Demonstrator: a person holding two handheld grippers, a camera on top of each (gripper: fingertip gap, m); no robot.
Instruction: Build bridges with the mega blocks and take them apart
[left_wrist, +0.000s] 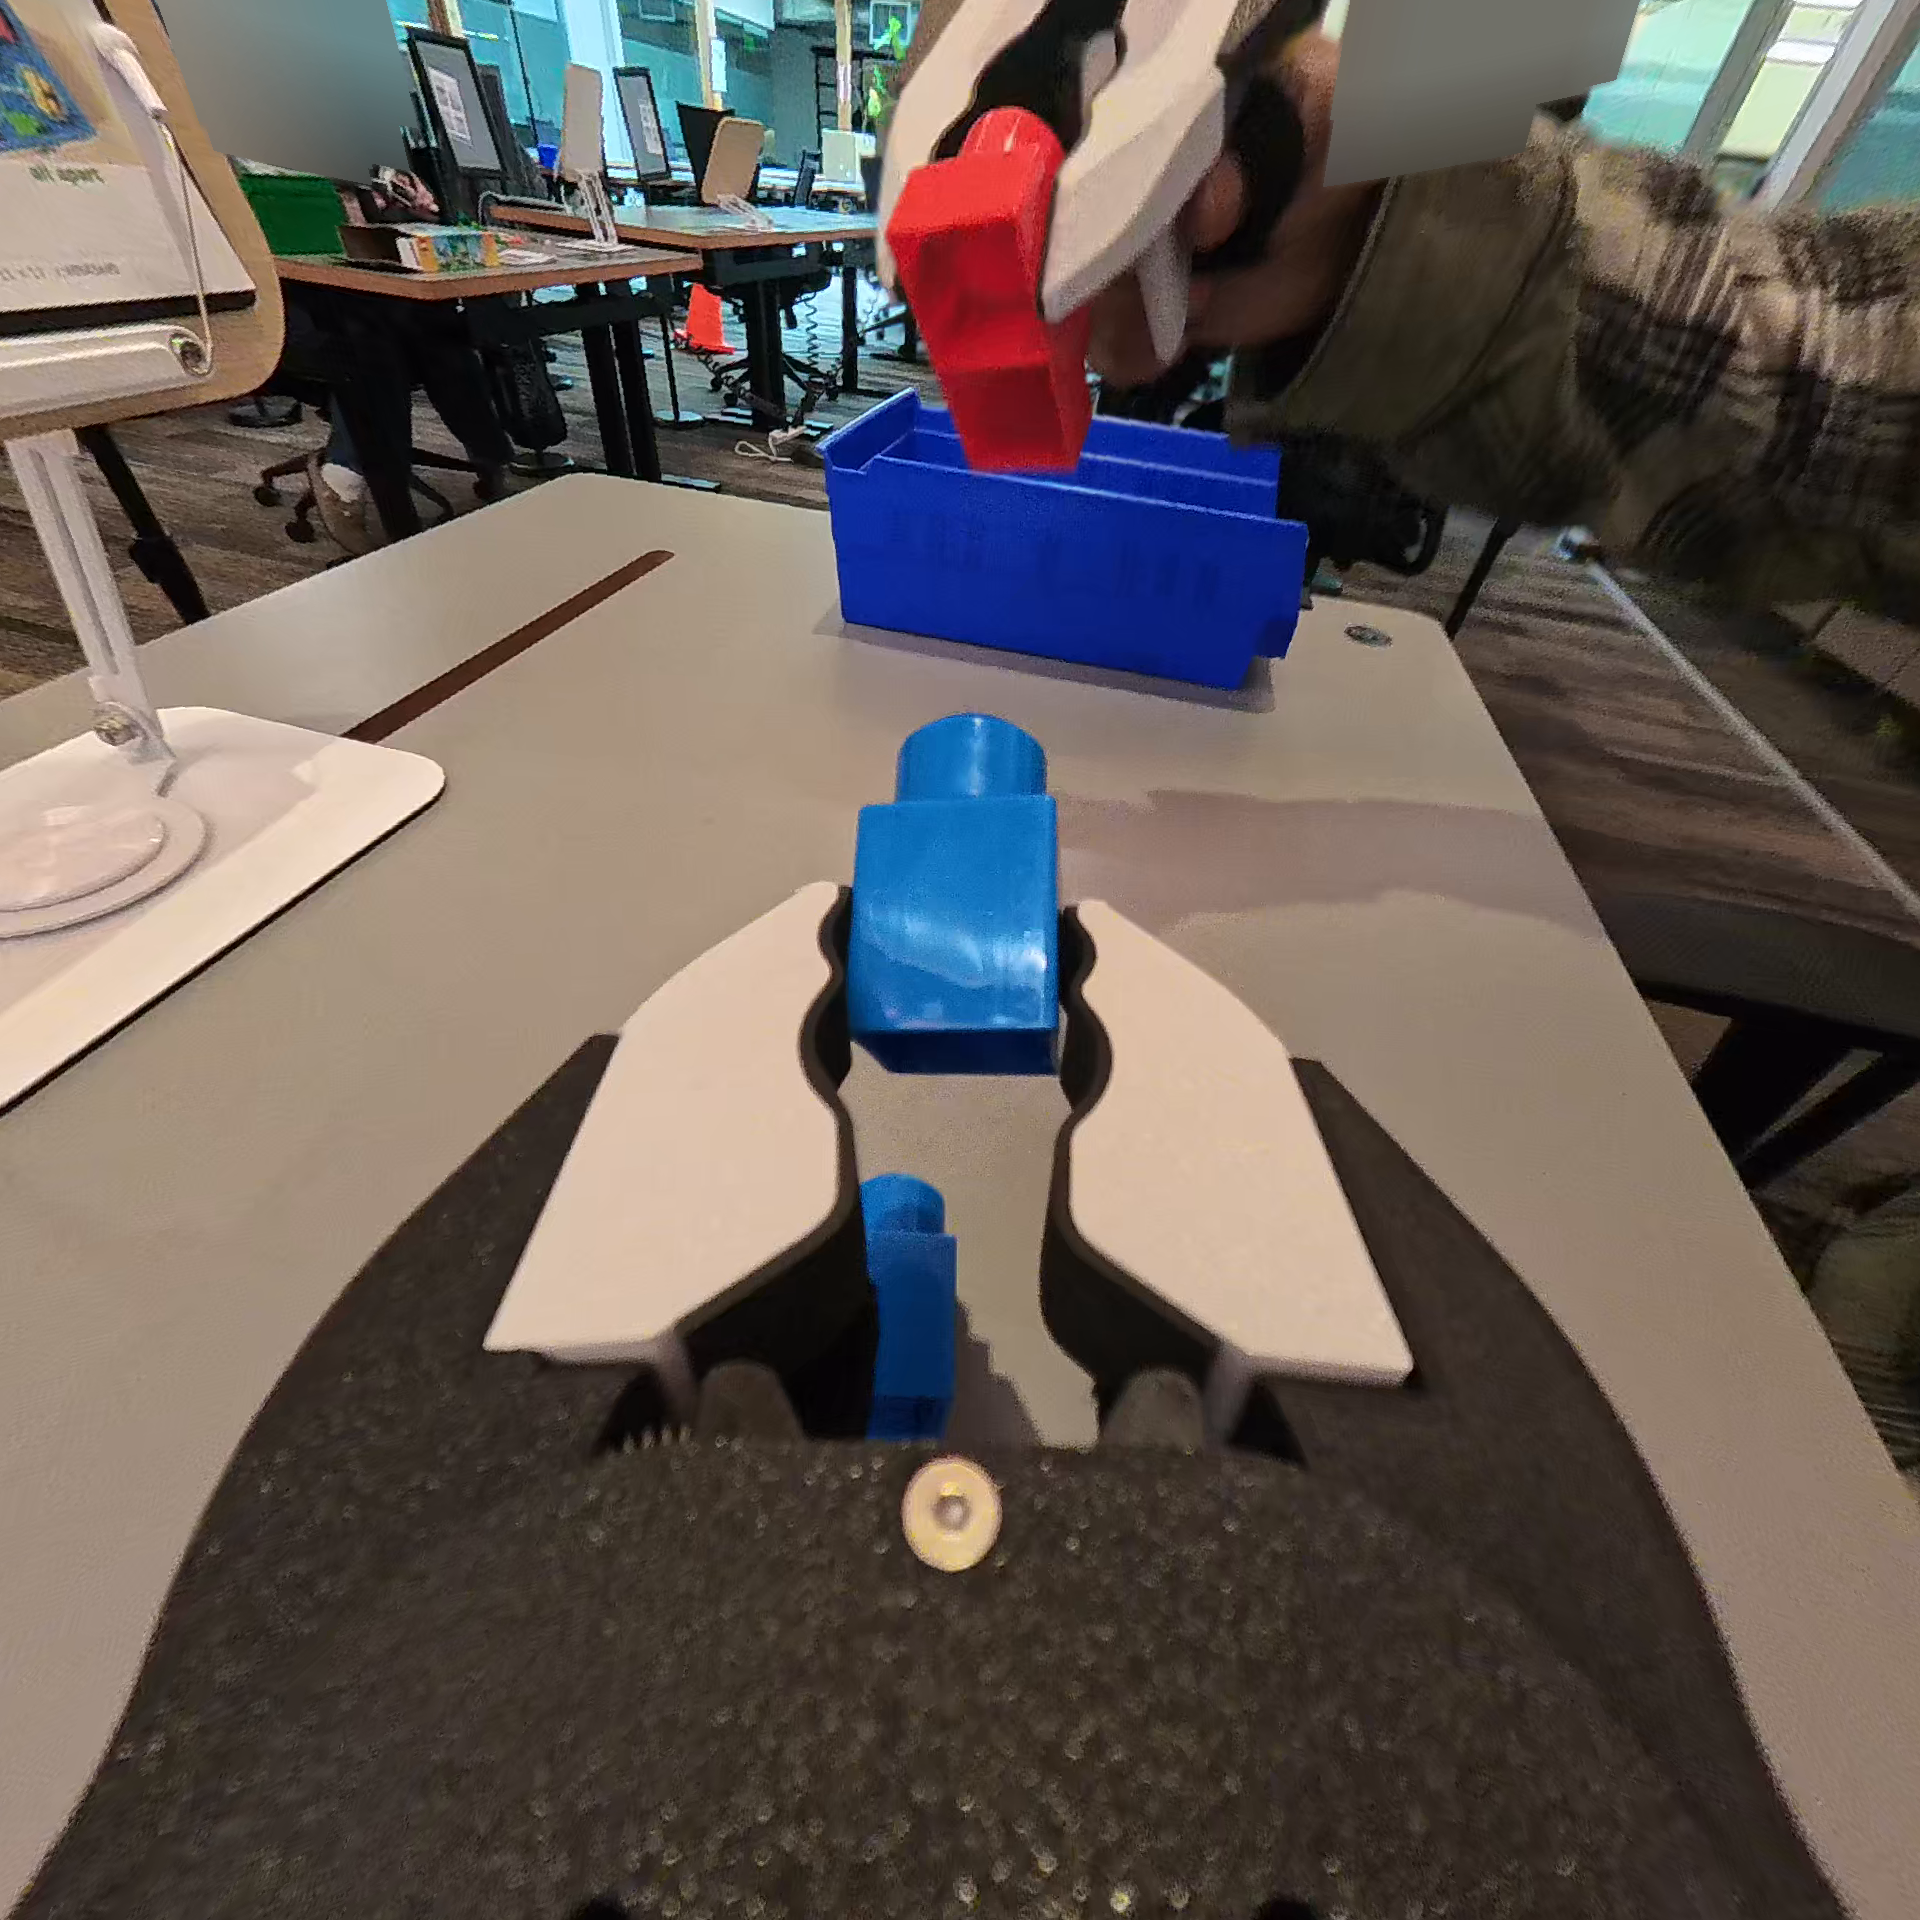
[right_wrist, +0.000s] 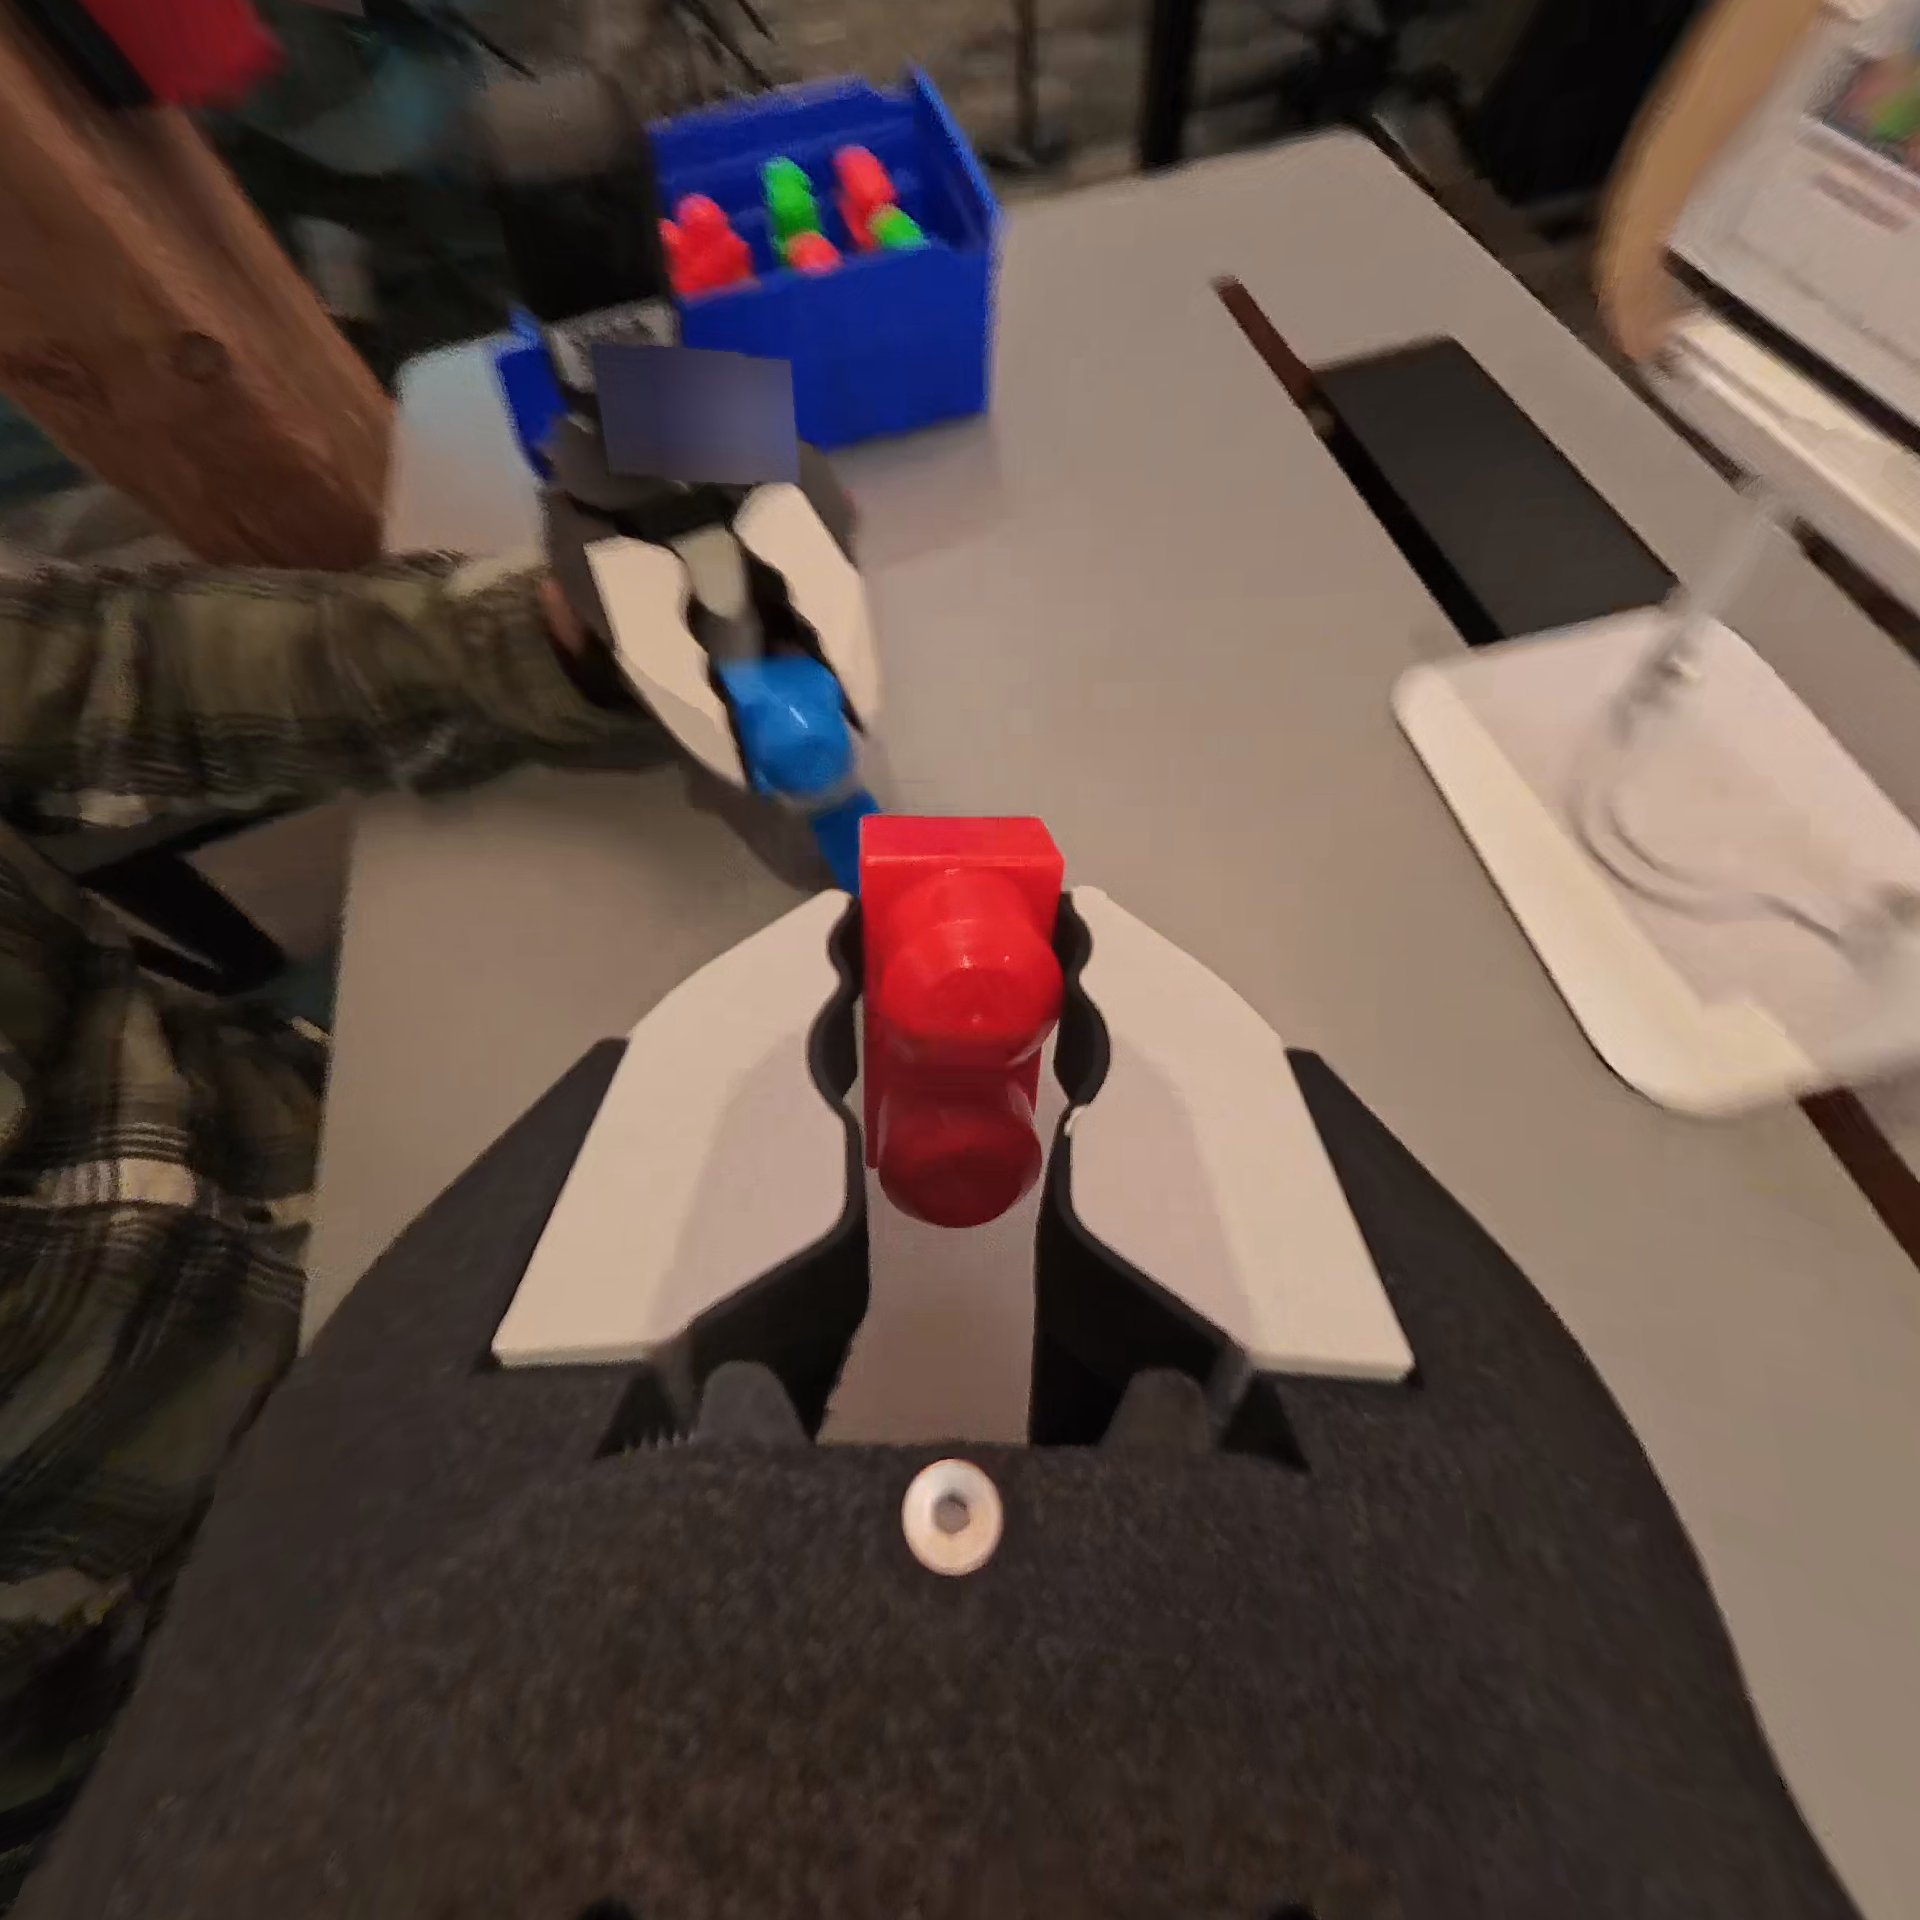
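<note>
Office room, grey table (left_wrist: 644, 748). Left gripper (left_wrist: 954, 971) fingers clamped on blue block (left_wrist: 951, 914), low over table before bin (left_wrist: 1060, 582). Right gripper (right_wrist: 961, 997) fingers clamped on red block (right_wrist: 961, 997), raised above bin. Judgement: level red, align studs, press straight down

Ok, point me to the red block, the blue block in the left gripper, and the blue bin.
red block (right_wrist: 956, 1029), right wrist view, on its upper round stud.
blue block (left_wrist: 951, 935), left wrist view, on its front face between the fingers.
blue bin (left_wrist: 1060, 582), left wrist view, on its near side wall.
</note>
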